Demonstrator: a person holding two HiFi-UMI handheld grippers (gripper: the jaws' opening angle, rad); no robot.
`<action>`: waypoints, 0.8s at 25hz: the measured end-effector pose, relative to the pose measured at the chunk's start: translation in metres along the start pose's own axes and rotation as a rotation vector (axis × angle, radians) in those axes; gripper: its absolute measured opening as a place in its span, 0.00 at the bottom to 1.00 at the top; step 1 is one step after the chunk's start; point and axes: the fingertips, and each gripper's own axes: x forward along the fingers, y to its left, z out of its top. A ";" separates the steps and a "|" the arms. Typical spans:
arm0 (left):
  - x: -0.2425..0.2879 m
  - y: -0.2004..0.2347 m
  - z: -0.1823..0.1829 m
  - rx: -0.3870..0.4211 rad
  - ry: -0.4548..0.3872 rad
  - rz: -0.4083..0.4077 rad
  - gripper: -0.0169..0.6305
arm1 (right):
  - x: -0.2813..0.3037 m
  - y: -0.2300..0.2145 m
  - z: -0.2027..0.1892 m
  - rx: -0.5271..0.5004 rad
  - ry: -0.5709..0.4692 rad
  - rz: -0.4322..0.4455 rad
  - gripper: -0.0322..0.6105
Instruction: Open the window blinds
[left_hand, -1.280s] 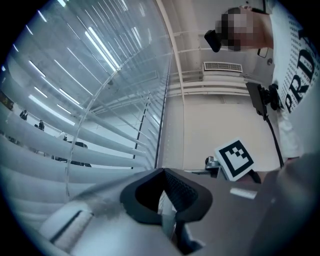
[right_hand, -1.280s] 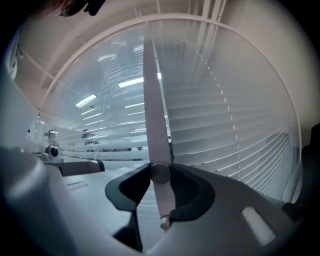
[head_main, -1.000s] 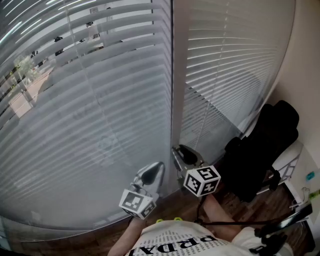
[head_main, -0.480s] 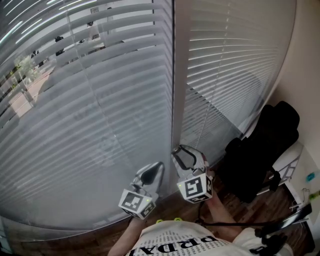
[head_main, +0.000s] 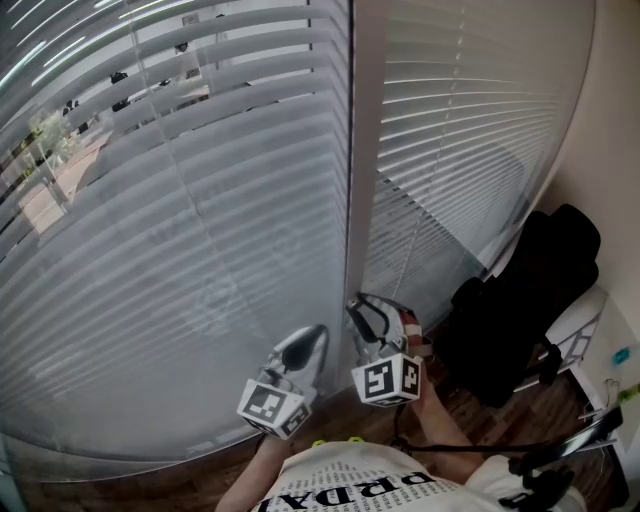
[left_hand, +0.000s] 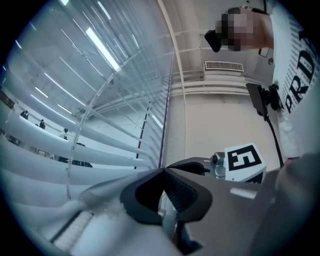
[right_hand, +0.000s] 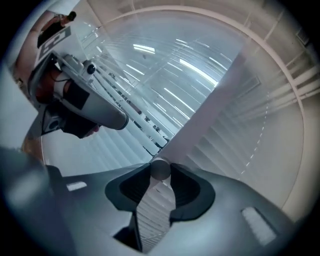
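Note:
Two sets of white slatted blinds hang side by side, the wide left blind (head_main: 170, 220) and the narrower right blind (head_main: 460, 130), with a pale post (head_main: 365, 150) between them. My right gripper (head_main: 362, 303) reaches toward the foot of the post. In the right gripper view the round pale wand (right_hand: 160, 169) of the blinds sits between its fingertips. The jaws are closing and both pads touch the wand. My left gripper (head_main: 317, 331) points at the left blind's lower slats (left_hand: 60, 150). Its tips (left_hand: 162, 170) meet with nothing held.
A black chair or bag (head_main: 520, 310) stands at the right, close to my right gripper, with a white frame (head_main: 585, 320) behind it. The beige wall (head_main: 615, 120) closes the right side. Wooden floor (head_main: 480, 400) runs under the blinds.
My right gripper has rolled about its own axis at the same spot, so its marker cube shows a different face. The left gripper has not moved. The slats look the same.

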 end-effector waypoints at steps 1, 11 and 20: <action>0.000 0.000 0.000 0.000 0.000 0.000 0.01 | 0.000 0.000 0.000 0.027 -0.004 0.003 0.26; 0.006 -0.001 -0.003 0.000 0.000 -0.020 0.01 | -0.001 -0.004 -0.002 0.420 -0.062 0.040 0.26; 0.005 0.000 -0.003 -0.006 0.007 -0.008 0.01 | -0.001 -0.007 -0.005 0.687 -0.103 0.062 0.26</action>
